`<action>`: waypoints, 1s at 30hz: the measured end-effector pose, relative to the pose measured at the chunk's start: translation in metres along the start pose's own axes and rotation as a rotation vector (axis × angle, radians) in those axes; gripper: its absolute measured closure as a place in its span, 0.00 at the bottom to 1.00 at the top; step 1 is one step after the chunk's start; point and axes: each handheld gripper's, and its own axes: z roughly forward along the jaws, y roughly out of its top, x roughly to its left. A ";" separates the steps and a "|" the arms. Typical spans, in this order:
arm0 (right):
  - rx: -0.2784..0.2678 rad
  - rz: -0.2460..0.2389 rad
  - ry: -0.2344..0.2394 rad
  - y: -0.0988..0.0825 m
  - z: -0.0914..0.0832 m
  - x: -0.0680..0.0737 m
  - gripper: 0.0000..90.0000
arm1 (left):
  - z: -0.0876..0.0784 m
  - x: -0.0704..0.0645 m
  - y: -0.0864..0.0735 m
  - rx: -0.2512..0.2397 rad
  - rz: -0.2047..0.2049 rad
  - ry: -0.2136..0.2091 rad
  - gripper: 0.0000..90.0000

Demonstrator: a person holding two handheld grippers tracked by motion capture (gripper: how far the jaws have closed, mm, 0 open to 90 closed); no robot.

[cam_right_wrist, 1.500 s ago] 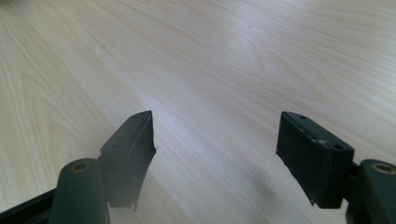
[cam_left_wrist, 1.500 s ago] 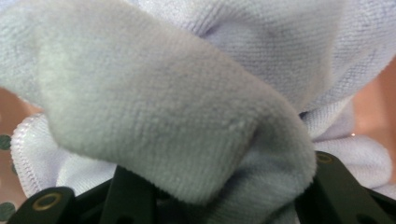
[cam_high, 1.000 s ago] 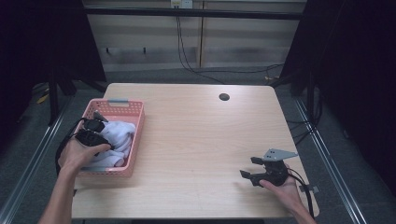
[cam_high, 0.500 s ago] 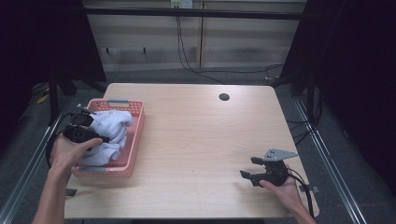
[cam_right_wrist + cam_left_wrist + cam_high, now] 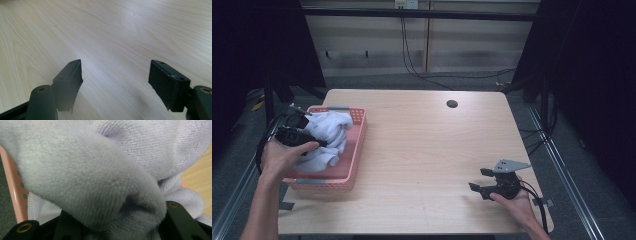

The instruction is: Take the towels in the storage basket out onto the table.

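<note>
High view, table: a light wooden table (image 5: 422, 150) with a small dark round hole (image 5: 452, 104) near its far edge.
High view, basket: a pink perforated plastic basket (image 5: 354, 150) at the table's left edge, holding a pale lavender terry-cloth towel (image 5: 329, 132) that is bunched up and rises above the rim.
High view, left gripper (image 5: 304, 136): held over the basket's left side, touching the towel.
High view, right gripper (image 5: 479, 181): resting near the table's front right corner, well apart from the basket, with a grey three-cornered plate on top.
Left gripper view, towel (image 5: 87, 175): a thick fold lies between the two black jaws, which are clamped on it; basket wall (image 5: 17, 192) at left.
Right gripper view, jaws: wide apart, nothing between them, over bare wood (image 5: 112, 37).
</note>
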 end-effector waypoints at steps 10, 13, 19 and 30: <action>0.002 -0.001 0.003 0.000 -0.001 0.000 0.30 | -0.008 -0.002 0.001 -0.020 -0.003 -0.008 0.60; 0.002 0.002 0.003 0.000 -0.001 0.000 0.30 | -0.013 -0.003 0.001 -0.027 -0.007 -0.004 0.60; 0.003 0.000 0.004 0.000 0.000 0.000 0.30 | -0.025 -0.009 0.005 -0.035 0.000 0.001 0.60; -0.002 0.000 0.007 0.000 -0.001 0.000 0.30 | -0.049 -0.026 0.006 -0.121 0.035 0.008 0.60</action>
